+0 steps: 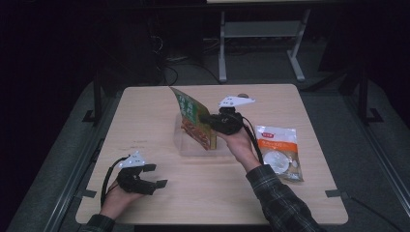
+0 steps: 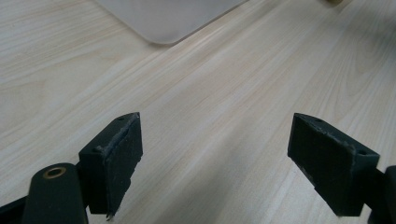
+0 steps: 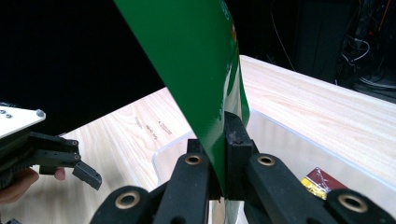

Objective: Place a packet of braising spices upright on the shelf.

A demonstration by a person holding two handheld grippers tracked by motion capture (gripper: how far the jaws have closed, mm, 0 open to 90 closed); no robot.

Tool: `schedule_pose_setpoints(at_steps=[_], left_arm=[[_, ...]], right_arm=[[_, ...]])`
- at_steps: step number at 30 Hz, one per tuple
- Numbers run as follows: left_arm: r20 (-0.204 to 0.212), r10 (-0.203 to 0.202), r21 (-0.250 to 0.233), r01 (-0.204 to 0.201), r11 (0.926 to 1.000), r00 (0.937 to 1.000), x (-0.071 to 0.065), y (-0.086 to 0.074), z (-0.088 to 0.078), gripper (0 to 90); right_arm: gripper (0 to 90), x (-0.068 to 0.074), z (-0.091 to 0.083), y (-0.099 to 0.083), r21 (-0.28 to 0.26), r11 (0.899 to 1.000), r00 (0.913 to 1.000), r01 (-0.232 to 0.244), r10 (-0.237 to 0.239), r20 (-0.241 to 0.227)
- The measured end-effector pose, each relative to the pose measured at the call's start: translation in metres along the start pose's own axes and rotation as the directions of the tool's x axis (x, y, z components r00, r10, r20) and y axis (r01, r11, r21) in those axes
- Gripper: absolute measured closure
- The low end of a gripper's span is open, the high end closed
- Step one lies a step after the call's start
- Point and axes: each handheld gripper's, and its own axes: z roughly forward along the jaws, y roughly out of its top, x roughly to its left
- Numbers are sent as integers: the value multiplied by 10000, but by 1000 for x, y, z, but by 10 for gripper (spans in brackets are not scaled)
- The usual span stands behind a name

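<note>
The right gripper [image 1: 209, 119] is clamping a green food pouch [image 1: 195, 117] by its edge; in the right gripper view both jaws are pressing flat on the green film [image 3: 205, 70]. The pouch is hanging tilted, with its lower end sitting inside a clear plastic container [image 1: 186, 145] at the middle of the table [image 1: 145, 111]. In the right gripper view the clear container's rim [image 3: 299, 133] is showing below the jaws, and a small red-and-gold packet [image 3: 321, 182] is lying inside it.

The left gripper [image 1: 153, 176] is resting near the table's front left corner, well apart from the container. Its jaws are standing wide apart with nothing between them and bare wood underneath.

A white bag with an orange label [image 1: 280, 151] is lying flat on the table to the right of the container, just beside the person's right forearm, outside any container.
</note>
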Motion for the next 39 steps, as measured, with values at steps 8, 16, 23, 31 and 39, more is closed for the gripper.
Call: schedule_pose_setpoints(at_steps=[8,16,23,31,39], left_arm=[[43,72,89,-73,9999,10000,0,0,2,174],[91,6,139,-7,9999,10000,-1,-1,3,174],[84,86,181,-87,9998,9999,-2,-1,4,174],[79,146,241,-148,9996,9999,-1,-1,4,174],[78,208,229,-209,9995,9998,-1,0,4,174]], right_arm=[[875,0,5,-4,149,9999,9999,-85,86,-115],[870,2,8,-10,461,9989,9998,-28,36,-172],[798,2,6,-12,606,9981,9996,-58,74,-258],[593,6,1,-10,804,9967,9996,97,-76,-271],[476,11,-10,-8,948,9950,9994,324,-312,-146]])
